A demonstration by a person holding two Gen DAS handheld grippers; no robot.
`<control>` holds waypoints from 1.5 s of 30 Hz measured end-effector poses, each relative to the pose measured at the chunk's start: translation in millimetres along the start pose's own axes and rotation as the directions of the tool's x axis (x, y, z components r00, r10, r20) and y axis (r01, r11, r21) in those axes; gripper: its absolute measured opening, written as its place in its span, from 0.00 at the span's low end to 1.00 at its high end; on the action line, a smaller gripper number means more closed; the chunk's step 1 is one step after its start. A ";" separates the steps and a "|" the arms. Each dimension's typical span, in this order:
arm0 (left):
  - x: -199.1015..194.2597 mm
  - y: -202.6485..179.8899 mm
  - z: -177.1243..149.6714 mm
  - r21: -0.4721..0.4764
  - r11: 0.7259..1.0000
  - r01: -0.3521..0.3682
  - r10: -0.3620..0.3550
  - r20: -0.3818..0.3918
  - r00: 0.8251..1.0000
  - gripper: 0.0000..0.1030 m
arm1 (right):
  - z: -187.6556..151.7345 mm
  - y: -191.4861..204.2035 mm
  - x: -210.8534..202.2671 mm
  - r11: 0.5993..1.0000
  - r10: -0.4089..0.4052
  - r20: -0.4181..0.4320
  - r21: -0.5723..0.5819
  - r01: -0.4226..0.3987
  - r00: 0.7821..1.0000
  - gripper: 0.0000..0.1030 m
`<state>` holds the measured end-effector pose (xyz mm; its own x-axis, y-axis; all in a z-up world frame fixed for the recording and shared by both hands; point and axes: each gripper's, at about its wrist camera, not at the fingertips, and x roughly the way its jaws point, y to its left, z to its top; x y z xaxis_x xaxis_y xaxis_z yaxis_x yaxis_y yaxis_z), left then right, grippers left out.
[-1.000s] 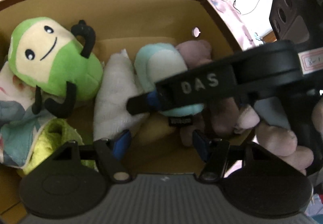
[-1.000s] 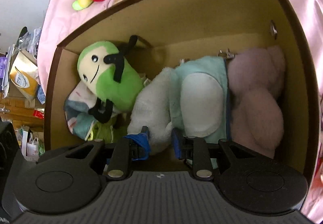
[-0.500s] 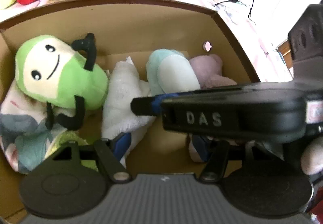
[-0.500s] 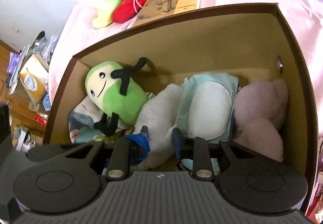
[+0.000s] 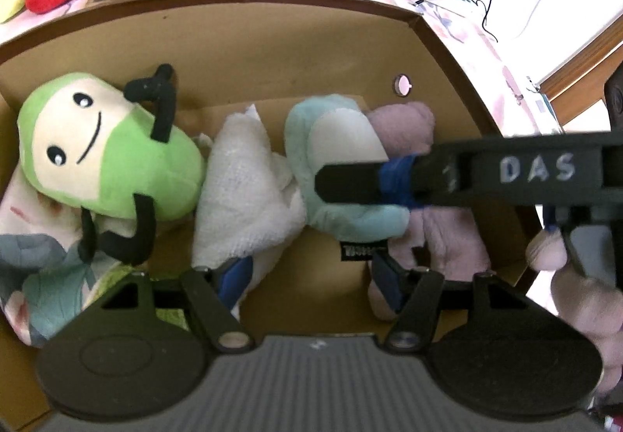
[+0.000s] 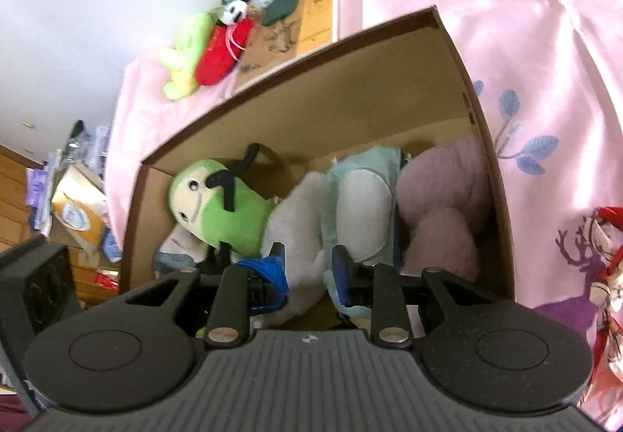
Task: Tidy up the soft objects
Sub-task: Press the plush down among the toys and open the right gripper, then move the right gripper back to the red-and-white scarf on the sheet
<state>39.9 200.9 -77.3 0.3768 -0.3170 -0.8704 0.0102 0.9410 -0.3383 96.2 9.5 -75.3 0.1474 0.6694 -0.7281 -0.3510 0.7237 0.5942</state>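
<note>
I have lifted my right gripper point(image 6: 307, 268) up from the box point(image 6: 350, 89), jaws narrow and empty; left gripper point(image 5: 307, 276) stays wide; toys look packed

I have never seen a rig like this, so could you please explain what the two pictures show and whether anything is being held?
No robot here: a person holds a two-finger gripper in each hand, each with a fisheye camera looking along its fingers. In the left camera's picture, the left gripper is open above a cardboard box, and the right gripper crosses in from the right. The right camera shows the right gripper, open and empty too. In the box lie a green plush toy, a white towel, a light blue plush and a pink plush. Nothing is held.
</note>
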 end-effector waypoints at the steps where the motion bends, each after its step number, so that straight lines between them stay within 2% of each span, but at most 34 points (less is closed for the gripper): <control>1: 1.9 -1.5 1.7 0.000 1.000 -0.003 0.003 -0.001 1.000 0.63 | -1.0 -0.1 1.0 1.000 -0.013 -0.005 0.009 0.013 1.000 0.09; 5: 1.4 -3.6 1.1 -0.007 1.000 -0.008 0.008 0.012 1.000 0.63 | -3.6 -2.7 -1.6 0.998 0.005 -0.006 0.064 -0.005 1.000 0.09; 11: -19.8 -7.2 -7.6 -0.012 0.999 -0.031 0.032 0.072 0.997 0.63 | -11.2 -3.5 -25.0 1.000 0.002 0.056 0.019 -0.003 0.998 0.09; 17: -50.7 -18.1 -16.6 0.006 0.992 -0.124 0.122 0.167 0.978 0.63 | -21.3 -6.4 -46.4 0.999 0.036 0.105 -0.022 -0.034 0.994 0.09; 23: -73.3 -31.9 -30.1 -0.024 0.988 -0.152 0.154 0.217 0.964 0.62 | -27.1 -19.5 -77.2 0.997 0.079 0.173 -0.040 -0.073 0.982 0.09; 27: -81.2 -59.3 -40.6 0.006 0.991 -0.134 0.128 0.254 0.959 0.62 | -30.7 -36.4 -100.4 0.997 0.074 0.211 -0.047 -0.066 0.975 0.09; 33: -73.9 -104.4 -53.0 0.066 0.996 -0.054 0.035 0.259 0.965 0.62 | -37.7 -75.5 -133.9 0.999 0.046 0.259 -0.016 -0.043 0.965 0.09; 40: -33.7 -165.1 -66.4 0.170 0.985 0.026 -0.063 0.220 0.974 0.62 | -51.3 -122.9 -144.3 0.999 -0.050 0.263 0.004 0.051 0.963 0.09; 45: 3.1 -193.4 -71.2 0.191 0.980 0.045 -0.084 0.200 0.976 0.62 | -61.3 -147.1 -140.5 0.999 -0.050 0.238 0.000 0.051 0.970 0.10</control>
<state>-26.8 9.6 -40.0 0.5522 -0.3644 -0.7499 0.2041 0.9311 -0.3022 70.4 -201.3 -81.4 0.3808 0.6533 -0.6544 -0.3431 0.7570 0.5560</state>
